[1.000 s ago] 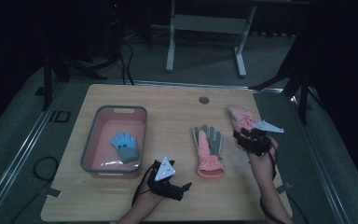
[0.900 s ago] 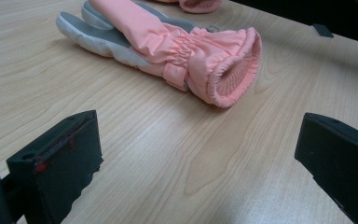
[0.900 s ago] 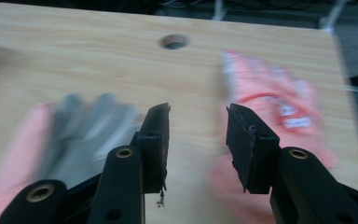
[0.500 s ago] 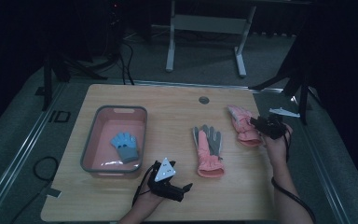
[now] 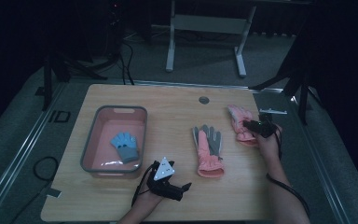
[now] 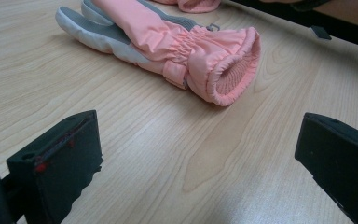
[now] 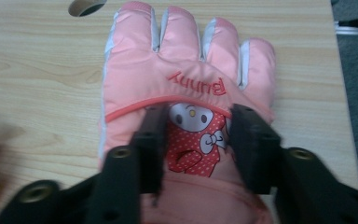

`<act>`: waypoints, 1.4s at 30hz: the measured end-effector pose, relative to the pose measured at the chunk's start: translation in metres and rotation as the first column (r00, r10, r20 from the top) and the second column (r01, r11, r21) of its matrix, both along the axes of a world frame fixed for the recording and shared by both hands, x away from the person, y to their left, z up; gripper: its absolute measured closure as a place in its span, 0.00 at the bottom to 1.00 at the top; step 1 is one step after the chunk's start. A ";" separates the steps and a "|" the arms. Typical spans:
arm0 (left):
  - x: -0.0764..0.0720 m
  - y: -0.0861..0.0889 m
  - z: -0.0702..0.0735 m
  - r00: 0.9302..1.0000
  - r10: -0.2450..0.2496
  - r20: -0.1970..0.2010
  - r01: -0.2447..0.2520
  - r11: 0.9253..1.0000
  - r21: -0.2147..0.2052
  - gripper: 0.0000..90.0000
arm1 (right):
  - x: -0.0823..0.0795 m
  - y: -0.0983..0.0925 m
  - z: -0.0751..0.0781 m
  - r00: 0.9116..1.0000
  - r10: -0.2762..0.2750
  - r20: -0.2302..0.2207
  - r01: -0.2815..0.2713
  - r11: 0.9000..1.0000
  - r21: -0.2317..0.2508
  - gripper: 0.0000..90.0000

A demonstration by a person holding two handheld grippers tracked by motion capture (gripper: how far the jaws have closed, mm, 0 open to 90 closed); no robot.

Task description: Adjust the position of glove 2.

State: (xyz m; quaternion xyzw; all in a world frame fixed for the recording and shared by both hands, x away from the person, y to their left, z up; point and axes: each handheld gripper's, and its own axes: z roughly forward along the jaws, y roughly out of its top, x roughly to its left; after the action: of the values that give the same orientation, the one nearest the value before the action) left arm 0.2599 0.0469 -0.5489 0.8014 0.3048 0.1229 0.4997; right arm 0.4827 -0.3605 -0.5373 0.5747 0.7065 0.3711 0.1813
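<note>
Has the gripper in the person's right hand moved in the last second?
Yes. In the high view the right gripper has swung out to the table's right edge and back onto the pink glove, its jaws closing either side of the bunny patch.

glove [image 7: 186,88]: pink, red dotted bunny patch (grey trim) | tray [image 5: 89,149]: pink, grey rim

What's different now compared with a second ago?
The right gripper came down onto the pink bunny glove, its jaws closing astride the picture patch. The left gripper, the palm-up pink glove and the blue glove in the basin stayed put.
</note>
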 end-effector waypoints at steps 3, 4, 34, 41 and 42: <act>0.000 0.000 0.000 1.000 0.003 0.000 -0.003 1.000 0.000 0.01 | -0.004 0.010 0.002 1.000 -0.011 0.024 0.013 0.997 -0.073 0.92; 0.000 0.000 0.000 1.000 0.004 -0.001 -0.004 1.000 0.002 0.01 | -0.006 0.013 0.002 0.999 -0.018 0.028 0.020 0.996 -0.088 0.96; 0.000 0.000 0.002 0.999 0.021 0.034 -0.022 0.999 0.023 0.01 | -0.159 0.024 0.074 0.992 -0.050 0.117 0.063 0.992 -0.111 0.99; 0.000 -0.001 0.001 0.999 0.019 0.033 -0.020 1.000 0.023 0.01 | -0.181 0.022 0.064 0.995 -0.033 0.091 0.044 0.992 -0.118 0.99; -0.001 -0.001 0.001 0.999 0.017 0.035 -0.018 1.000 0.025 0.01 | -0.181 0.022 0.060 0.996 -0.029 0.084 0.039 0.992 -0.118 0.99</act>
State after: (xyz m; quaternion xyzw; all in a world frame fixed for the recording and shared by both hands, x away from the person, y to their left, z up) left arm 0.2592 0.0461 -0.5478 0.8027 0.3017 0.1449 0.4936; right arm 0.3012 -0.3384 -0.4773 0.5589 0.7095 0.3484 0.2507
